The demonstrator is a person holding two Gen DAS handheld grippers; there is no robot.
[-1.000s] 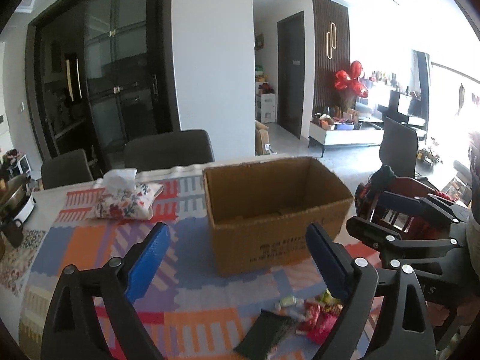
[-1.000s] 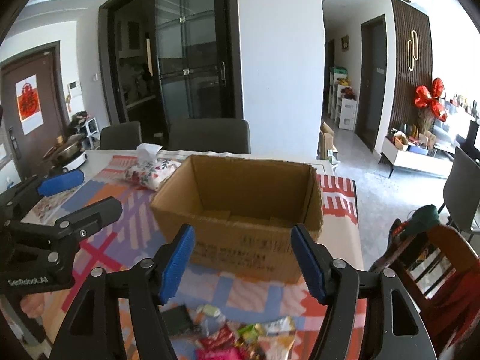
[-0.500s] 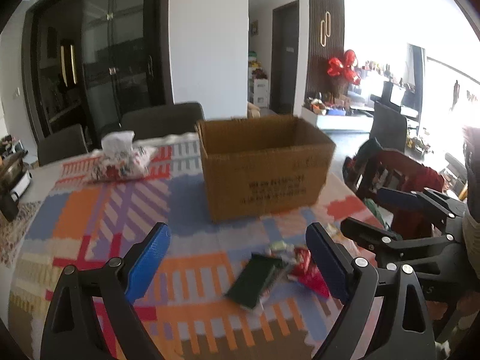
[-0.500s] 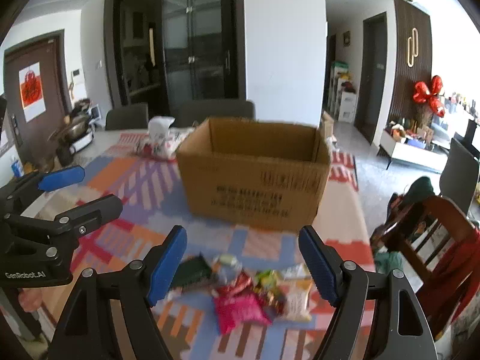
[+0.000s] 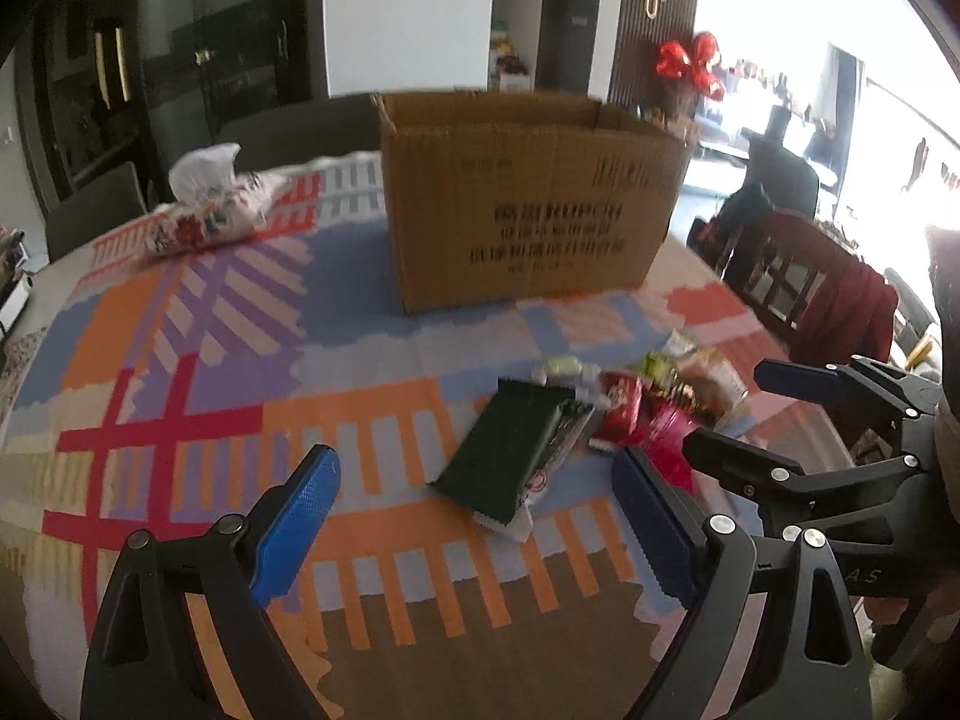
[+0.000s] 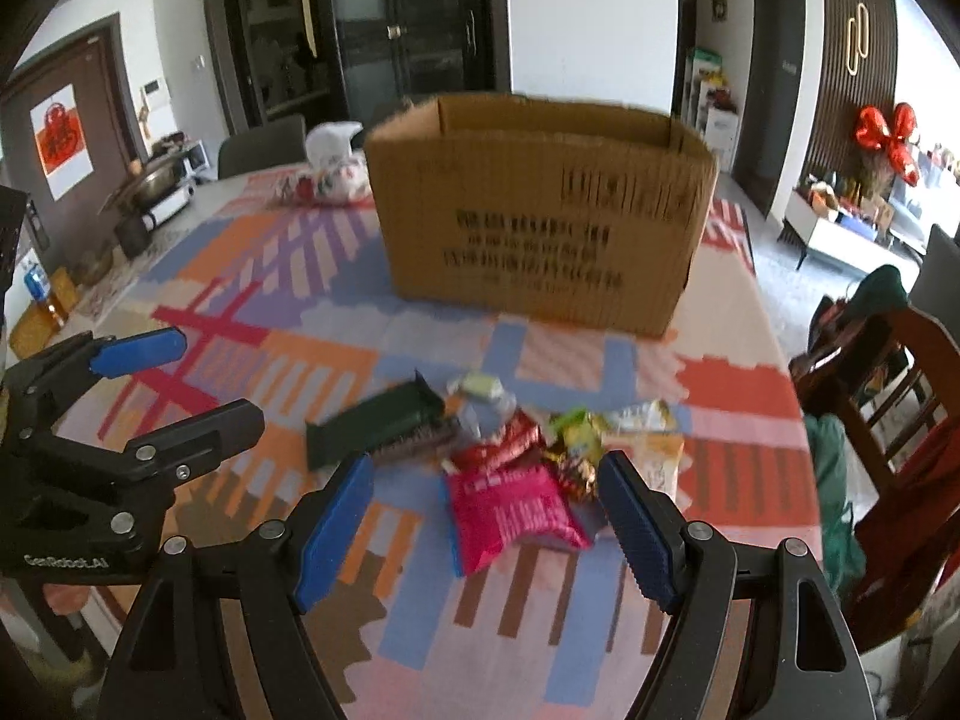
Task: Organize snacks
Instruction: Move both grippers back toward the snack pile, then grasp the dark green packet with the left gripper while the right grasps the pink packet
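While both claws hang above the tabletop (image 6: pixel 750 408) with nothing between their pads, the sorting has not yet begun; I judge this as the approach to the first pick. The right claw (image 6: pixel 483 531) stands wide, its jaws having just been opening, and the pink packet (image 6: pixel 510 510) lies directly ahead between its blue pads, not touched. Just beyond the packet is the rest of the snack pile (image 6: pixel 540 432), with a dark green packet (image 6: pixel 372 420) at its left edge. The left claw (image 5: pixel 474 534) is also wide and empty, and the same dark green packet (image 5: pixel 510 450) lies just in front of it. Further beyond the pile stands the open cardboard box (image 6: pixel 540 228), well apart from both claws; I cannot tell if anything is inside. Next, each claw should come down over its nearest packet, close on it, then carry it up over the near wall of the box.
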